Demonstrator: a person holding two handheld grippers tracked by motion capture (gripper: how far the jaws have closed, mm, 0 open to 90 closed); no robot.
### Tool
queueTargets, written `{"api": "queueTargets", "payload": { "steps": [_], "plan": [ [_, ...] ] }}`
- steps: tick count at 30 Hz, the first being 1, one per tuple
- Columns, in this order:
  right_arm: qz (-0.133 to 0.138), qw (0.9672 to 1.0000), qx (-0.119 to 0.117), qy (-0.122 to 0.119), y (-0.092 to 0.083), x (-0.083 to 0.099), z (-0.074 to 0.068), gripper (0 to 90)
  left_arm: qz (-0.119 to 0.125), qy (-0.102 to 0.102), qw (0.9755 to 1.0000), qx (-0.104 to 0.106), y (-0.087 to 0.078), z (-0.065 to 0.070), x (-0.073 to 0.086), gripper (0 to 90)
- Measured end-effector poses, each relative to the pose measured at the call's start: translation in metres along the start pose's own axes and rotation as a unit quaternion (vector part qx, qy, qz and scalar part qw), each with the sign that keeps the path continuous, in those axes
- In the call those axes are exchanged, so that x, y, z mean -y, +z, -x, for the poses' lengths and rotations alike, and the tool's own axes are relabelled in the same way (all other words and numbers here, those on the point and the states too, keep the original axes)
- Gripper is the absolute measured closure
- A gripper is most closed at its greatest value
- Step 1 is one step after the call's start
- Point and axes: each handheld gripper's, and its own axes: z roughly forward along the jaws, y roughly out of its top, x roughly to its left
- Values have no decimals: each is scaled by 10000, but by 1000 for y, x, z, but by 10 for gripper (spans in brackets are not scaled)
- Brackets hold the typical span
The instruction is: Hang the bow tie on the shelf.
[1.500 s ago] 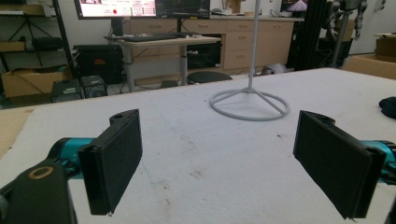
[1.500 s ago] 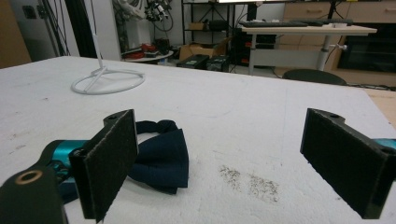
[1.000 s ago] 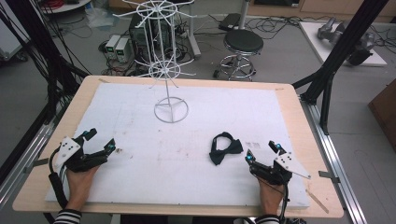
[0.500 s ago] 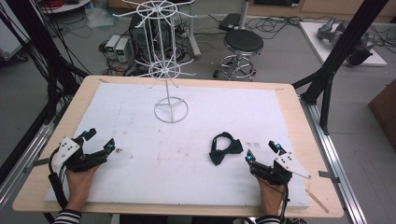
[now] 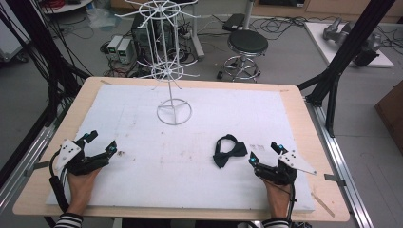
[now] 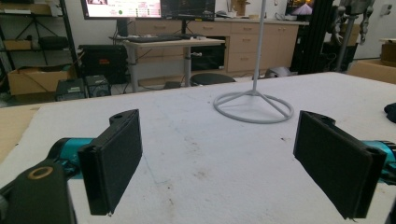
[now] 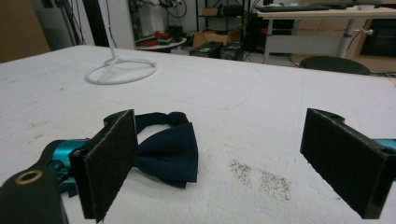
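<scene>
A dark bow tie [image 5: 229, 150] [image 7: 167, 144] lies flat on the white foam board [image 5: 204, 142], right of centre. My right gripper [image 5: 265, 153] [image 7: 224, 163] rests on the board just right of it, open, jaws wide with nothing between them; the tie lies beside the left jaw. A white wire display rack [image 5: 172, 71] stands at the board's far middle, its ring base [image 6: 253, 105] [image 7: 121, 71] on the foam. My left gripper [image 5: 100, 141] [image 6: 224, 165] rests at the board's left front, open and holding nothing, pointing toward the rack's base.
The foam board covers a wooden table [image 5: 35, 190]. Black frame posts [image 5: 349, 42] rise at both sides. A stool [image 5: 246, 45] and computer cases [image 5: 121, 47] stand on the floor behind the table. Small dark specks [image 7: 261, 179] mark the foam.
</scene>
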Motion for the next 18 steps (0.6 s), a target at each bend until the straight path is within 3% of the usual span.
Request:
{"api": "queueTargets", "payload": {
  "steps": [10,14,17,18],
  "plan": [
    [-411,9982,-407,-154,7,-26,6,103,-3,-8,10000,-8,0,0,0,160],
    [-636,9962,-564,-196,11,-32,6,103,7,-28,10000,-19,0,0,0,159],
    [-925,9916,-834,-352,20,-38,5,103,4,-31,10000,-16,0,0,0,159],
    [-925,9916,-834,-352,20,-38,5,103,6,-34,10000,-18,0,0,0,159]
  ]
}}
